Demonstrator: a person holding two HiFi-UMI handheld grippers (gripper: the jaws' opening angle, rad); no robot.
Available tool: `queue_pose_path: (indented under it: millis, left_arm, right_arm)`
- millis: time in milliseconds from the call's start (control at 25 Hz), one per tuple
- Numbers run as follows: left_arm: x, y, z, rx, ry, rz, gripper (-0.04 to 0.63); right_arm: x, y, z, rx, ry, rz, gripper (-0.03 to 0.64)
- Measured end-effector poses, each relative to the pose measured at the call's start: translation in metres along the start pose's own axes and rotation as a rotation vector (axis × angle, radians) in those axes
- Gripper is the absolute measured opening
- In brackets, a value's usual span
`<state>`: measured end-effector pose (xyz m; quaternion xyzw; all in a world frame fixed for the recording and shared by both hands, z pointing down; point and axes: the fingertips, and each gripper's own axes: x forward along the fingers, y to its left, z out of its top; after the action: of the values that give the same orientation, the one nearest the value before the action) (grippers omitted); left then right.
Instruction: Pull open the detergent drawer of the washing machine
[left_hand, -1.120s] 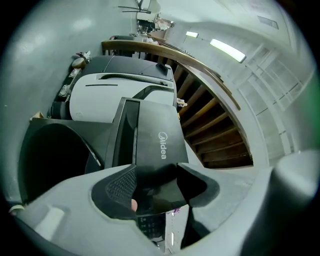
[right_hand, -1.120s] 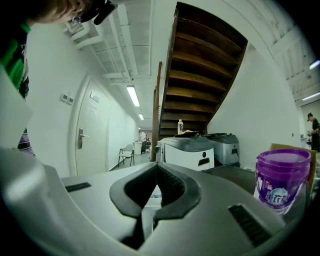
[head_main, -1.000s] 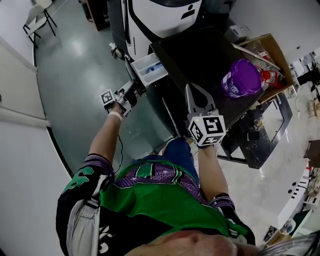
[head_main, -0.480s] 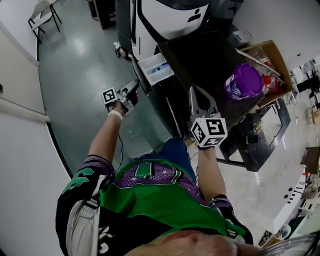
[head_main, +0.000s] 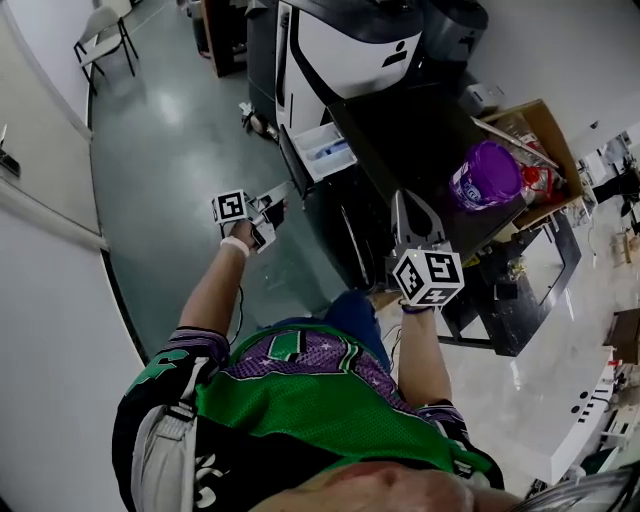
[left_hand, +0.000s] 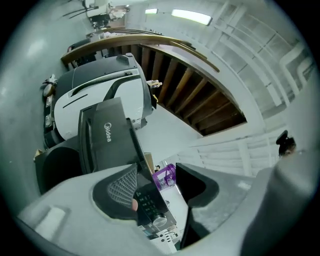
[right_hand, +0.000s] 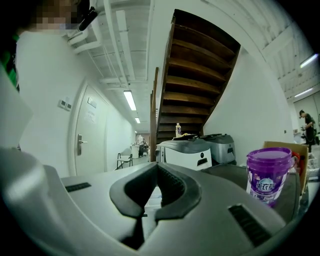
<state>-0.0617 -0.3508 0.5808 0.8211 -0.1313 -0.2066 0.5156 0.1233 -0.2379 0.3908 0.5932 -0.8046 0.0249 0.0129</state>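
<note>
The washing machine (head_main: 420, 130) has a black top, and its white detergent drawer (head_main: 322, 150) stands pulled out toward me at the front left corner. My left gripper (head_main: 280, 200) hovers just below and left of the drawer's dark front, jaws open and empty. In the left gripper view the left gripper (left_hand: 156, 172) frames the control panel (left_hand: 147, 205) without touching it. My right gripper (head_main: 403, 197) hangs over the machine's near edge, shut with nothing held. In the right gripper view the right gripper (right_hand: 156, 167) has its tips meeting.
A purple tub (head_main: 487, 175) sits on the machine's top, also seen as the purple tub (right_hand: 268, 175). An open cardboard box (head_main: 535, 125) stands to its right. A white-fronted machine (head_main: 350, 50) stands behind. A folding chair (head_main: 108, 30) is at the far left on the green floor.
My left gripper has come away from the drawer's front, risen and rolled. The drawer stays pulled out. The right gripper has shifted slightly along the machine's edge.
</note>
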Motion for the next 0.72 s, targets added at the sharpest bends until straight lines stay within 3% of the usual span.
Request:
queue_pose_path:
  millis: [160, 360, 600, 720]
  left_arm:
    - [-0.006, -0.041, -0.010, 0.088, 0.029, -0.012, 0.236]
    - [-0.011, -0.092, -0.022, 0.273, 0.059, 0.019, 0.208]
    - [-0.013, -0.165, -0.035, 0.450, 0.115, -0.045, 0.187]
    - [-0.010, -0.191, -0.035, 0.560, 0.134, -0.029, 0.184]
  right_arm:
    - [-0.015, 0.006, 0.003, 0.022, -0.004, -0.009, 0.000]
    - [-0.029, 0.008, 0.002, 0.045, 0.001, -0.016, 0.000]
    - [-0.038, 0.012, 0.012, 0.061, -0.015, -0.023, 0.000]
    - [-0.041, 0.012, 0.017, 0.052, -0.021, -0.027, 0.000]
